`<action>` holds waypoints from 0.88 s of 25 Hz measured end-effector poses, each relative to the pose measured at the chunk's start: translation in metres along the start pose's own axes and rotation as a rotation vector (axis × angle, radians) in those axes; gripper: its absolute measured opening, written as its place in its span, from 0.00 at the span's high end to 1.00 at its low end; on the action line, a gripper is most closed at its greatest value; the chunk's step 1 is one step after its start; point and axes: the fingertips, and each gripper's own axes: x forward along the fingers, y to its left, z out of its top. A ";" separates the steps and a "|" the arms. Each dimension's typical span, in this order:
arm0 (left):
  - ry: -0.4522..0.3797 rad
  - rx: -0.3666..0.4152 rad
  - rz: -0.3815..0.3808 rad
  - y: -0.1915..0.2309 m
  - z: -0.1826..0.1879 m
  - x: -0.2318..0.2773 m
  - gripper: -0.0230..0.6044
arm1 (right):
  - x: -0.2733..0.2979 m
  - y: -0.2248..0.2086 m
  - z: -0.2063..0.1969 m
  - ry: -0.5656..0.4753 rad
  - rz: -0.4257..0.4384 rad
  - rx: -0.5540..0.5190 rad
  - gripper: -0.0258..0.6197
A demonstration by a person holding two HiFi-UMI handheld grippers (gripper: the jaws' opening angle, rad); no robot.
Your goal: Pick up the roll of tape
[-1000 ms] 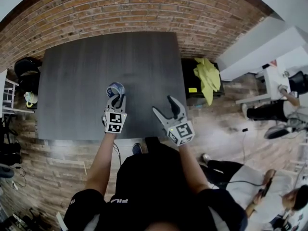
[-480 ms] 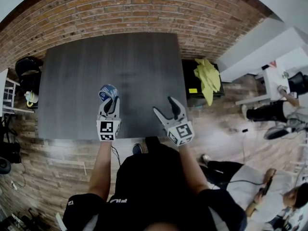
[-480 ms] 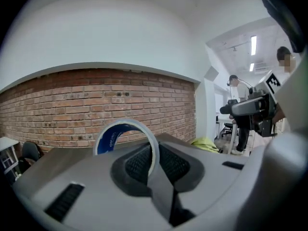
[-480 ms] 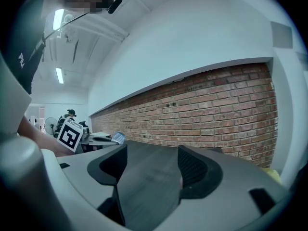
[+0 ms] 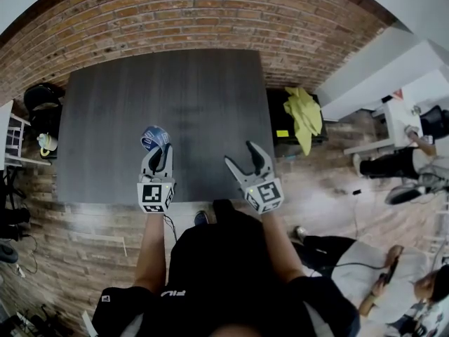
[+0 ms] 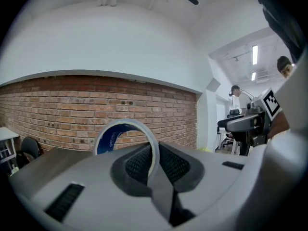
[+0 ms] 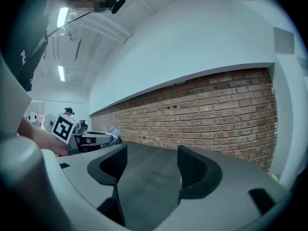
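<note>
The roll of tape [image 5: 155,137] is a thin ring, whitish outside and blue inside. My left gripper [image 5: 161,150] is shut on its rim and holds it up off the dark table [image 5: 112,111]. In the left gripper view the tape [image 6: 126,138] stands upright, pinched between the two dark pads, with the brick wall behind it. My right gripper [image 5: 243,158] hangs over the table's near right part, open and with nothing between its jaws. From the right gripper view [image 7: 153,170] I see the left gripper and the tape [image 7: 113,130] far off at the left.
A brick wall [image 5: 210,12] runs behind the table. A black cabinet with a yellow cloth [image 5: 303,114] stands right of the table. A black chair [image 5: 38,97] and a shelf stand at the left. People sit at the far right, on the brick-pattern floor.
My left gripper has lifted the tape and drawn it leftward and toward me. The right gripper has stayed where it was.
</note>
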 end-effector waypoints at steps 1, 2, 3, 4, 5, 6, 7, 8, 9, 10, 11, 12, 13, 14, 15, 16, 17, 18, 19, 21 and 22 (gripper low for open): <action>-0.007 -0.001 -0.001 -0.001 0.001 -0.003 0.89 | 0.000 0.000 0.002 -0.009 -0.002 -0.003 0.49; -0.014 -0.001 -0.003 -0.002 0.002 -0.005 0.89 | 0.001 0.000 0.002 -0.014 -0.005 -0.003 0.49; -0.020 -0.001 -0.006 -0.003 0.002 -0.007 0.89 | 0.001 0.000 0.002 -0.015 -0.008 -0.004 0.49; -0.025 -0.002 -0.008 -0.004 0.003 -0.008 0.89 | 0.001 -0.001 0.003 -0.017 -0.011 -0.005 0.49; -0.028 -0.003 -0.009 -0.005 0.003 -0.009 0.89 | 0.001 -0.001 0.003 -0.019 -0.014 -0.007 0.49; -0.029 -0.004 -0.011 -0.005 0.003 -0.010 0.89 | 0.002 -0.002 0.003 -0.018 -0.017 -0.009 0.49; -0.029 -0.004 -0.013 -0.006 0.003 -0.011 0.89 | 0.002 -0.002 0.003 -0.019 -0.020 -0.010 0.49; -0.029 -0.003 -0.017 -0.007 0.002 -0.011 0.89 | 0.002 -0.002 0.004 -0.021 -0.023 -0.012 0.49; -0.028 -0.002 -0.020 -0.007 0.001 -0.012 0.89 | 0.002 -0.003 0.005 -0.021 -0.025 -0.014 0.49; -0.027 -0.002 -0.021 -0.008 0.000 -0.012 0.89 | 0.002 -0.003 0.005 -0.017 -0.028 -0.015 0.49; -0.028 -0.004 -0.019 -0.007 0.000 -0.013 0.90 | 0.001 -0.002 0.004 -0.009 -0.030 -0.016 0.49; -0.030 -0.006 -0.017 -0.007 0.001 -0.014 0.89 | 0.001 -0.002 0.004 -0.005 -0.032 -0.018 0.49; -0.033 -0.008 -0.014 -0.006 0.003 -0.014 0.89 | 0.001 -0.003 0.005 -0.010 -0.032 -0.023 0.49; -0.036 -0.008 -0.012 -0.006 0.004 -0.015 0.90 | 0.001 -0.003 0.006 -0.019 -0.031 -0.027 0.49; -0.038 -0.006 -0.012 -0.005 0.005 -0.016 0.89 | 0.001 -0.004 0.005 -0.023 -0.030 -0.030 0.49; -0.040 -0.003 -0.013 -0.006 0.005 -0.016 0.89 | 0.001 -0.004 0.003 -0.022 -0.029 -0.029 0.49; -0.041 0.000 -0.014 -0.006 0.006 -0.017 0.90 | 0.001 -0.004 0.002 -0.019 -0.028 -0.027 0.49; -0.042 0.000 -0.014 -0.007 0.008 -0.017 0.89 | 0.000 -0.004 0.000 -0.016 -0.029 -0.025 0.49; -0.044 0.000 -0.015 -0.007 0.009 -0.017 0.90 | 0.000 -0.004 0.000 -0.014 -0.031 -0.024 0.49; -0.046 -0.002 -0.016 -0.007 0.009 -0.018 0.90 | 0.000 -0.005 0.002 -0.017 -0.034 -0.028 0.49; -0.046 -0.002 -0.017 -0.007 0.008 -0.018 0.89 | 0.000 -0.005 0.003 -0.019 -0.035 -0.030 0.49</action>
